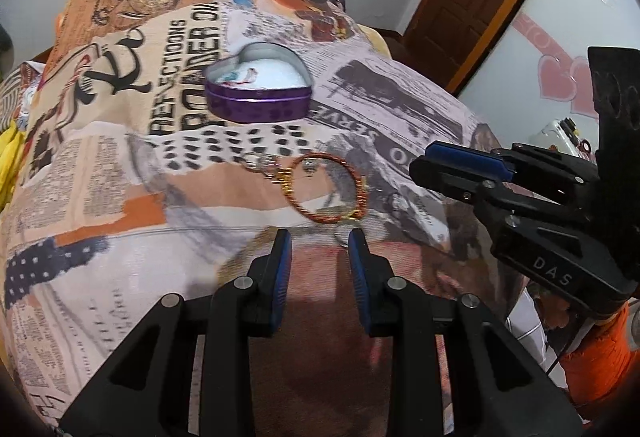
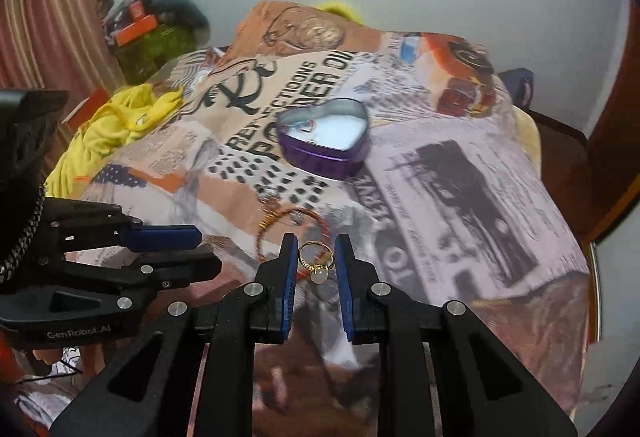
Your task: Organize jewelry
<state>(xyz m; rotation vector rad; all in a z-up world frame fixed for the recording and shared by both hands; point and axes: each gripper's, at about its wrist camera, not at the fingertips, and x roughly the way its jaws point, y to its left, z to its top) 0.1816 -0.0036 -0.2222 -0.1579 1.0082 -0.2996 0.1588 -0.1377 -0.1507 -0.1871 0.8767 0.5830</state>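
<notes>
Right tongs (image 2: 316, 255) parted around gold ring (image 2: 315, 262) on printed cloth (image 2: 460, 177), fingers not visibly touching it. Left tongs (image 1: 320, 249) parted, empty, just short of bangle (image 1: 329, 189). Purple heart tin (image 1: 259, 82) open, farther back on cloth.

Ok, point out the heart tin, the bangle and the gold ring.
heart tin (image 2: 326, 153): right wrist view, purple side wall.
bangle (image 1: 362, 183): left wrist view, right side of the hoop.
gold ring (image 2: 316, 255): right wrist view, band.
</notes>
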